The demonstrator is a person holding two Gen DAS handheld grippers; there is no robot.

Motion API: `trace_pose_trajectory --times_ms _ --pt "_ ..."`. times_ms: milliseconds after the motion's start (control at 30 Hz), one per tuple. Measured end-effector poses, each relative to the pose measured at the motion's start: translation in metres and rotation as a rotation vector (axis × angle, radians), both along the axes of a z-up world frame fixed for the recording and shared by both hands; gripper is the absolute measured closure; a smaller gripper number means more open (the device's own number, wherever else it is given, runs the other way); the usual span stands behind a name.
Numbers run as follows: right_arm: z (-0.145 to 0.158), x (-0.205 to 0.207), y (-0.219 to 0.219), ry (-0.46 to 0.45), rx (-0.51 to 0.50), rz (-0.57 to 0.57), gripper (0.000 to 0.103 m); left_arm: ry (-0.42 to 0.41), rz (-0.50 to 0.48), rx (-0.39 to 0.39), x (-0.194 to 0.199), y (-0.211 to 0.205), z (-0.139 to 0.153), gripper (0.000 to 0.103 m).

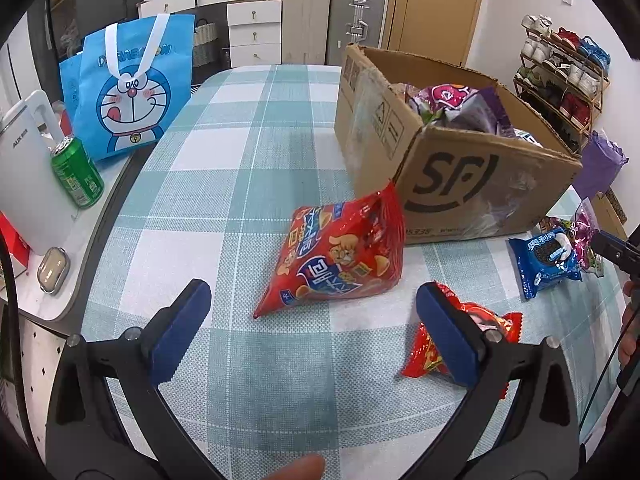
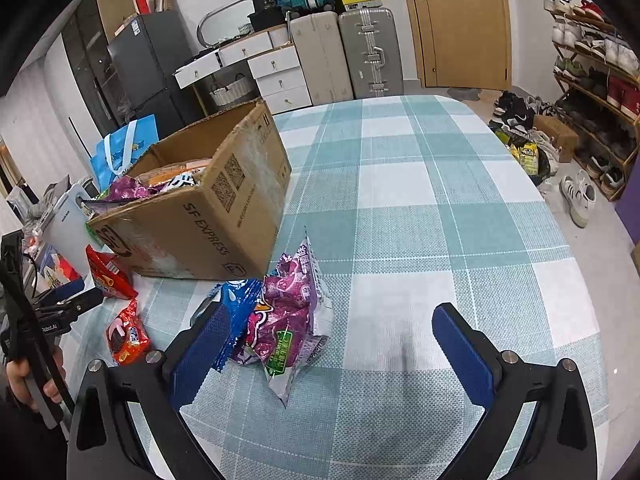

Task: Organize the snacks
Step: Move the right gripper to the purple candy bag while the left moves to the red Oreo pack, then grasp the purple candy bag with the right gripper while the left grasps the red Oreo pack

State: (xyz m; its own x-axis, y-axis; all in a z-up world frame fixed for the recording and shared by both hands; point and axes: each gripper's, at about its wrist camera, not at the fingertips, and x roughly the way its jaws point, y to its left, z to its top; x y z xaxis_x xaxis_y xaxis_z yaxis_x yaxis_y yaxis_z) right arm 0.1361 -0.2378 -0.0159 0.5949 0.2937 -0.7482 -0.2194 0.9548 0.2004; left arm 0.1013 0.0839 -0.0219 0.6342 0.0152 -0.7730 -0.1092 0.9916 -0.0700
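My left claw (image 1: pixel 314 312) hangs spread wide and empty over the checked tabletop (image 1: pixel 240 152), with the puffy red chip bag (image 1: pixel 340 256) just ahead, leaning against the brown SF cardboard box (image 1: pixel 460 184). My right claw (image 2: pixel 328 344) is agape too, beside the crinkled purple snack packet (image 2: pixel 288 320) in front of that box. I'd pinch the red bag's sealed edge gently, then lift it over the box's rim.
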Motion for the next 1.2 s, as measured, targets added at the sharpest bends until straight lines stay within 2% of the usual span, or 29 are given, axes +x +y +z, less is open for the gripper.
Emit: trace_pose_trajectory --times_ms 333,667,967,1033,1100,1167,1200 --pt "-0.015 0.006 0.005 0.038 -0.031 -0.009 0.001 0.033 -0.012 0.004 0.005 -0.007 -0.013 0.001" --pt "-0.029 0.008 0.024 0.058 -0.081 0.031 0.001 0.036 -0.056 0.026 0.003 -0.019 -0.012 0.001" --pt "-0.032 0.006 0.03 0.033 -0.1 0.047 0.001 0.03 -0.152 0.025 -0.003 -0.039 -0.009 0.001" --pt "-0.03 0.005 0.031 0.022 -0.099 0.055 0.003 0.03 -0.169 0.029 -0.004 -0.043 -0.008 0.001" --pt "-0.028 0.004 0.032 0.018 -0.089 0.071 0.019 0.029 -0.187 0.029 -0.005 -0.048 -0.008 0.001" --pt "-0.028 0.003 0.034 0.024 -0.091 0.082 0.028 0.03 -0.208 0.025 -0.006 -0.053 -0.007 0.001" --pt "-0.028 0.003 0.034 0.025 -0.093 0.083 0.029 0.03 -0.214 0.026 -0.007 -0.055 -0.007 0.001"
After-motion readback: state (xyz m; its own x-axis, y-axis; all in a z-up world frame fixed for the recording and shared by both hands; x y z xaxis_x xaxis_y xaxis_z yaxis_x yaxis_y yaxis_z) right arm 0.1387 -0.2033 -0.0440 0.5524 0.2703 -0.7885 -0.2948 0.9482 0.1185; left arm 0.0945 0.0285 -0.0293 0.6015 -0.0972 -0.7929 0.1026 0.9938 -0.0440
